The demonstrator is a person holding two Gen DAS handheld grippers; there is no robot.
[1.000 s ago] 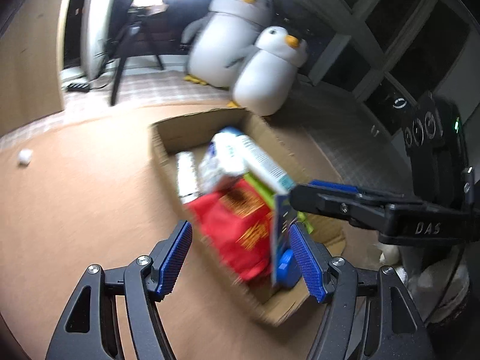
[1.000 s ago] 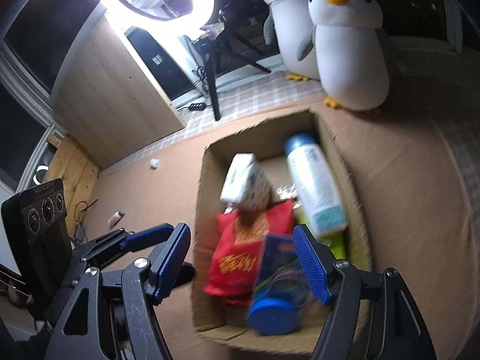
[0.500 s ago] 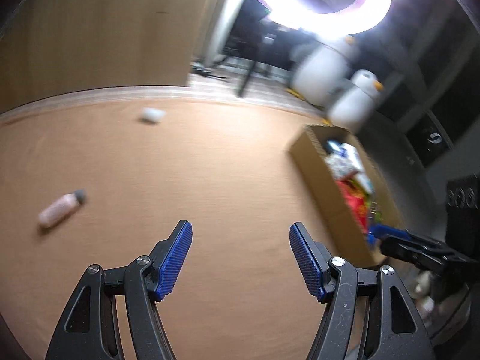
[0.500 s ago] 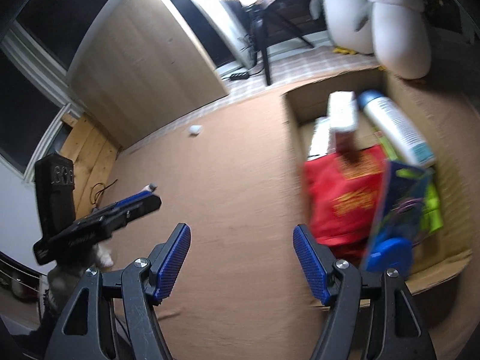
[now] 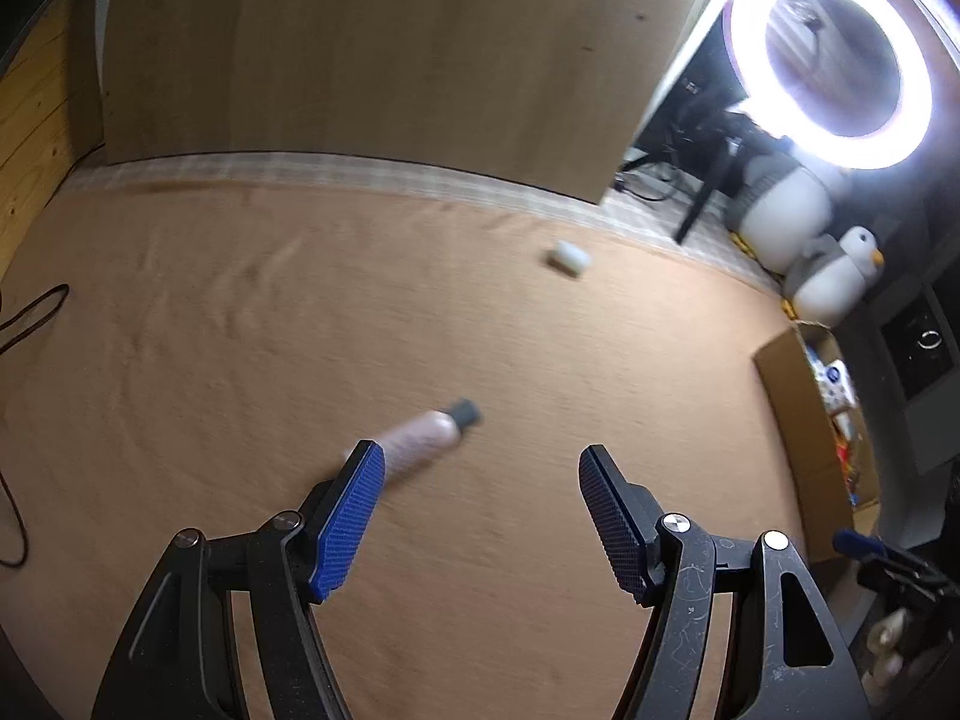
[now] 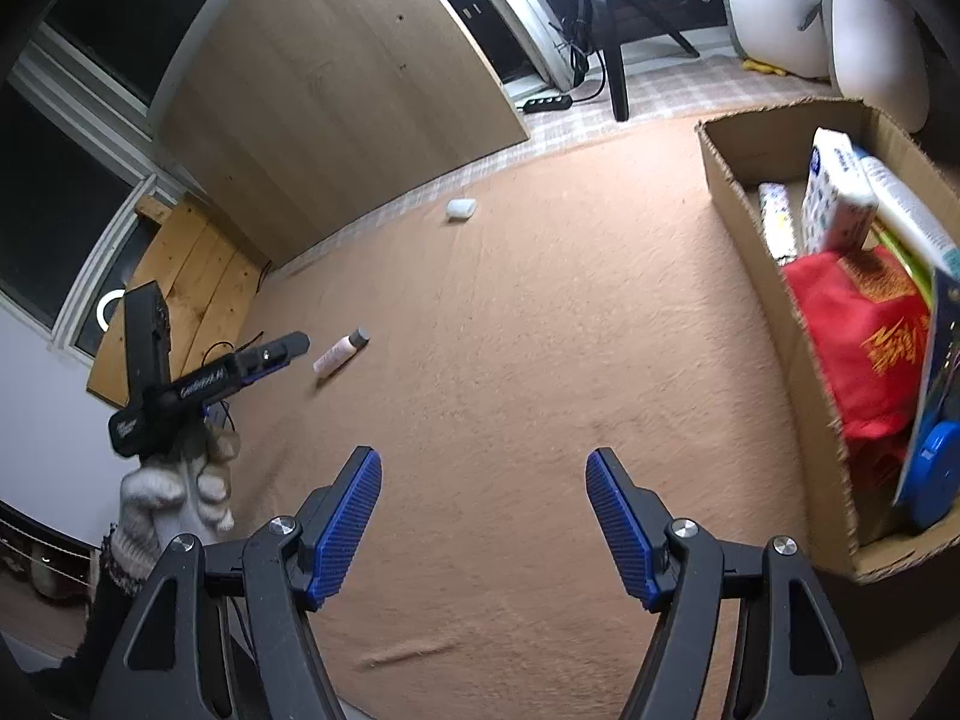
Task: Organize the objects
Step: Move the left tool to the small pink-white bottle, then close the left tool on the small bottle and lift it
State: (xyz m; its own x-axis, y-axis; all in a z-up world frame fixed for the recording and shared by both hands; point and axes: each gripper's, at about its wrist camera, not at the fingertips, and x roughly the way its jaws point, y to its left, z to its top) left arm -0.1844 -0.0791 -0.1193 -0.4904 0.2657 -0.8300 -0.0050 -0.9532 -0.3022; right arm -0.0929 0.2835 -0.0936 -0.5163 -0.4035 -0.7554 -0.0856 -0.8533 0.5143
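**Two open grippers above a tan carpet, one small bottle loose, a box already filled**

We see two grippers, both with blue pads apart and nothing between them. The left gripper [image 5: 480,516] hangs over a small pink bottle [image 5: 420,441] with a dark cap, lying on its side on the floor just beyond the left pad. The right gripper [image 6: 483,519] hangs over bare tan carpet [image 6: 540,330], with the cardboard box [image 6: 780,324] to its right.

We count one pink bottle and one small white object [image 5: 567,256], farther off near the carpet's far edge. Two plush penguins [image 5: 831,282] stand beyond the box.

Only the right wrist view looks into the box: a red bag [image 6: 858,336], a white bottle [image 6: 906,210], a patterned white carton [image 6: 834,198], a blue-capped item [image 6: 936,468] and others packed close. It alone shows the gloved hand [image 6: 174,492] holding the left gripper. Only the left wrist view shows the lit ring light [image 5: 831,60]; the bottle there is blurred.
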